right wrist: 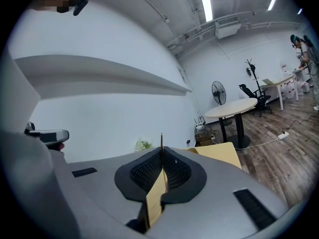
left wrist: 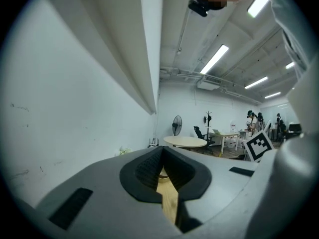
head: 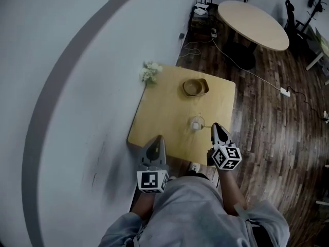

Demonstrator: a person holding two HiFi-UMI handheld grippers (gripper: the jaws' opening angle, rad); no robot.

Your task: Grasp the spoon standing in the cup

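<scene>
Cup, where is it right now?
Head view: the cup stands on the table, just left of the right claw, with the bowl beyond it.

In the head view the bench (head: 164, 112) is bare across its left and lower part, open between the wall (head: 77, 86) along its left edge and the cup (head: 197, 123) at centre right. The bowl (head: 195, 87) and the flowers (head: 150, 72) block its upper end, with a free strip between bowl and cup. The right gripper (head: 215, 125), fingers closed on the thin spoon (right wrist: 161, 141), crowds the cup's right side, and beyond it lies open floor (head: 267, 133) crossed by a cable (head: 247, 68).
</scene>
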